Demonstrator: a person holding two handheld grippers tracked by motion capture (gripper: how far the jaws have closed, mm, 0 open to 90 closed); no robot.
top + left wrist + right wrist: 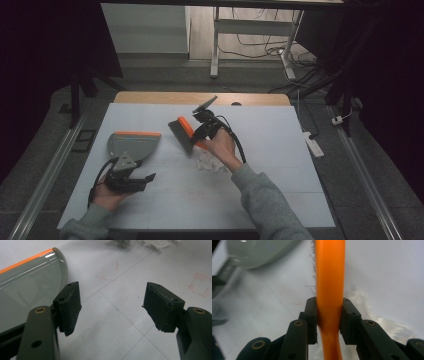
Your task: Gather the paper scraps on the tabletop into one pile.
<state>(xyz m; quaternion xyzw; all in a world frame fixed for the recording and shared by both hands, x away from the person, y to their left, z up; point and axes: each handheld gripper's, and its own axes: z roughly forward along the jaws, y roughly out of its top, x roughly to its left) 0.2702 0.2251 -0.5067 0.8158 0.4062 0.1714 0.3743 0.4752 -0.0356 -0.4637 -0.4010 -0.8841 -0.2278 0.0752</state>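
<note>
— Right hand-held gripper (pixel 329 315)?
— Clamped shut on the orange handle of the brush (pixel 330 277), pads pressing it from both sides; handle running straight up between the jaws in the right gripper view.
— And seen from the high view?
— Right hand-held gripper (pixel 202 131) near the middle of the worktop (pixel 280 150), with the brush (pixel 182 131) sticking out to its left, dark bristles angled down toward the white surface.
— Anything close to the bristles?
— Crumpled white paper (pixel 207 161), lying just below and to the right of the brush head, right beside the hand. Touching the bristles or not: cannot tell.
— Left hand-held gripper (pixel 112 307)?
— Jaws standing wide apart, nothing between them but bare worktop (pixel 120 325).
— Where relative to the dustpan?
— Dustpan (pixel 134 145) just ahead of the left hand-held gripper (pixel 131 180) in the high view, grey with an orange edge along the far side. In the left gripper view, grey dustpan (pixel 27 292) off to the left of the left jaw, outside the gap.
— Dustpan and brush touching?
— Apart, a strip of worktop between them, brush to the right of the dustpan.
</note>
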